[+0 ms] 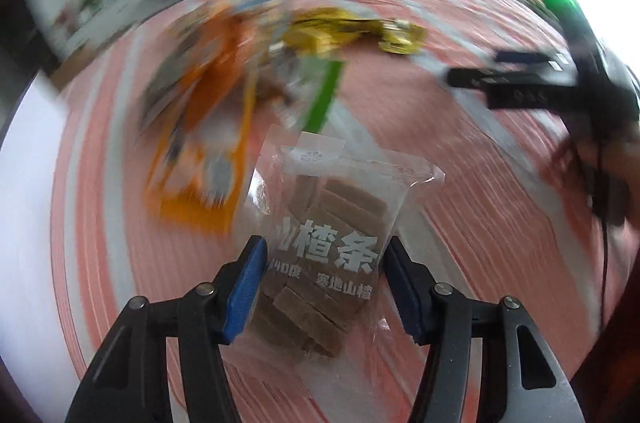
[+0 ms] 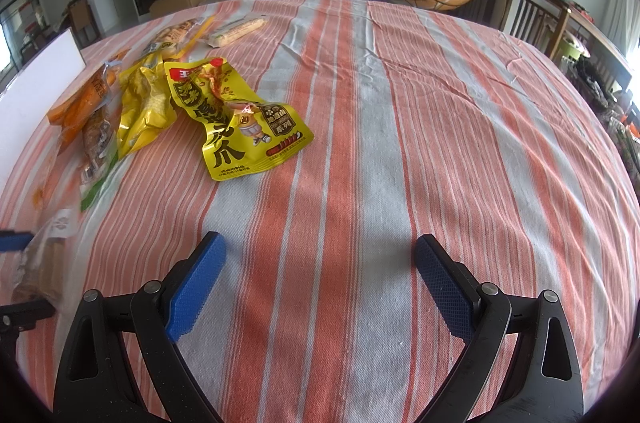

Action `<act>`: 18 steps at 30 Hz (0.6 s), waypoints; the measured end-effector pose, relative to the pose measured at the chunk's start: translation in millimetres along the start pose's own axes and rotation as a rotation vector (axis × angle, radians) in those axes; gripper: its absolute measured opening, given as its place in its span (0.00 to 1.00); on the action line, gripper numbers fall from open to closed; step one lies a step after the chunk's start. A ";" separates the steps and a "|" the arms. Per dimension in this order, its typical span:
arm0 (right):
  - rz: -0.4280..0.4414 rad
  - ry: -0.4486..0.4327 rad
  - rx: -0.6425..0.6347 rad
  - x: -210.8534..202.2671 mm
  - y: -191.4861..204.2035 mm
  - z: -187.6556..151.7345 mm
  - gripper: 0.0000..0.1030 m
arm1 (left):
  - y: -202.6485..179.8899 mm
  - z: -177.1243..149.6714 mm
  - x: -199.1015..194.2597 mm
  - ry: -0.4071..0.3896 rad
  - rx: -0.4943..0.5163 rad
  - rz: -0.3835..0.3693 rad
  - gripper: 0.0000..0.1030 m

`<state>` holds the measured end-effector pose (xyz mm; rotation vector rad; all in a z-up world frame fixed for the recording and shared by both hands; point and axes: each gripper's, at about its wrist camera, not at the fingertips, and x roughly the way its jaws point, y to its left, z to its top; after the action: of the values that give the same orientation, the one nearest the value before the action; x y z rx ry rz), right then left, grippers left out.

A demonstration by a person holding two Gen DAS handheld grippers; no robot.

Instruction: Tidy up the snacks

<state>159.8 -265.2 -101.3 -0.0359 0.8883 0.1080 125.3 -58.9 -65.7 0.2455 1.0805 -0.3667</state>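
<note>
Left gripper [image 1: 322, 277]: nearest the left wrist camera, its blue pads [image 1: 244, 297] narrowed onto the two sides of a clear plastic packet of brown snack bars with white lettering [image 1: 320, 231]; the left pad presses the packet's edge, the right one looks to touch or nearly touch the clear border.
Packet's place: between the jaws, over the orange-and-grey striped tablecloth [image 1: 460, 203] — whether it is lifted or resting I cannot tell.
Beyond it: a blurred orange snack bag [image 1: 200, 151], a green-edged wrapper [image 1: 322, 99] and crinkled yellow foil packets [image 1: 348, 31], all close together; the right gripper's dark body sits at the far right.

Right gripper [image 2: 320, 275]: in the right wrist view its fingers stand wide apart, nothing between them, hovering over bare striped cloth.
Heap at left: a yellow foil pouch with black characters [image 2: 236, 115] lies flattened beside a second yellow bag [image 2: 146, 103], orange bags [image 2: 84, 99] and pale long packets [image 2: 236, 31] farther back.
Far-left edge: the clear packet and a blue pad of the left gripper just show.

Progress: early, by my judgement — one packet is in hand, the rest lie jumbled in a single heap, and no sorted row or group shows yet.
</note>
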 end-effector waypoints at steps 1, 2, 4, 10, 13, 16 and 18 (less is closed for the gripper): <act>0.000 0.000 0.000 -0.1 -0.1 0.0 0.94 | 2.0 -5.4 -3.3 0.002 -0.045 0.011 0.57; 0.000 0.000 0.000 -0.2 -0.1 0.0 0.94 | 3.5 -11.5 -7.0 0.005 -0.089 0.024 0.57; 0.000 0.000 0.000 0.3 0.2 0.0 0.94 | 6.6 -20.4 -12.3 0.005 -0.140 0.049 0.57; 0.001 0.000 0.000 -0.3 -0.2 0.0 0.94 | 23.8 -32.8 -18.3 -0.043 -0.170 0.043 0.82; 0.001 0.000 0.000 -0.4 -0.3 0.1 0.94 | 29.7 -35.4 -26.7 -0.087 -0.164 -0.024 0.84; 0.001 0.000 0.000 -0.5 -0.3 0.0 0.94 | 30.8 -35.0 -27.6 -0.084 -0.135 -0.123 0.92; 0.001 0.000 0.000 -0.7 -0.5 -0.1 0.94 | 24.2 -34.3 -26.0 -0.070 -0.083 -0.140 0.92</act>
<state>159.3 -265.7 -100.9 -0.0357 0.8880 0.1089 96.4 -19.7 -57.6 0.0827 1.0439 -0.4521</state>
